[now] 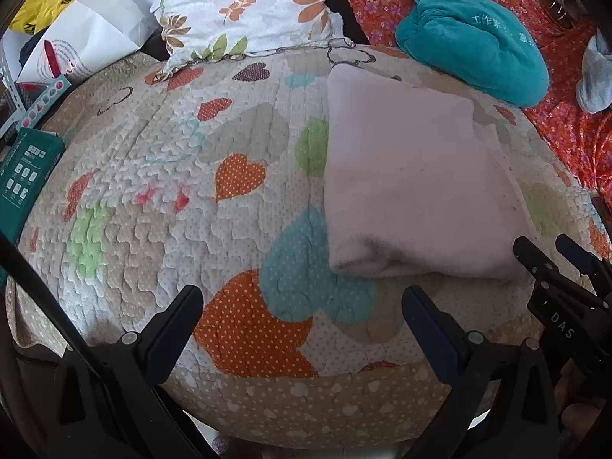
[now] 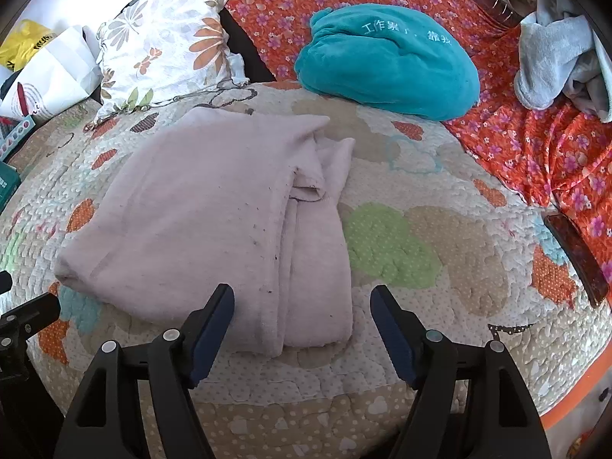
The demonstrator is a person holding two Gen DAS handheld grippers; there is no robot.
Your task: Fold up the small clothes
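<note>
A: How are the two hands posed?

B: Both point down at a slant over the quilt (image 2: pixel 440 237) on the bed. The left gripper (image 1: pixel 302 298) has its jaws spread wide above an orange and a blue heart, nothing between them. The right gripper (image 2: pixel 302 298) is also spread wide; its jaws hang just over the near edge of the pink garment (image 2: pixel 214 206), one on each side of that edge, and the pads do not press on the cloth.

A: And the garment itself?

B: Folded into a rough rectangle, flat on the quilt, with a narrower flap showing along its right side in the right wrist view. In the left wrist view the pink garment (image 1: pixel 405 176) lies ahead and to the right of the left gripper, with the tip of the right gripper (image 1: pixel 550 260) at its near right corner.

A: What else is around?

B: A teal fleece bundle (image 2: pixel 386 61) beyond the garment, partly on an orange flowered sheet (image 2: pixel 535 145). A flowered pillow (image 2: pixel 164 46) sits at the far left, white paper bags (image 2: pixel 57 72) and a yellow bag (image 2: pixel 23 42) past it. A pale blue cloth (image 2: pixel 550 61) is heaped far right, and a dark phone (image 2: pixel 577 256) lies at the quilt's right edge. A green box (image 1: pixel 26 176) sits beside the quilt on the left. Nothing lies between either gripper and the garment.
</note>
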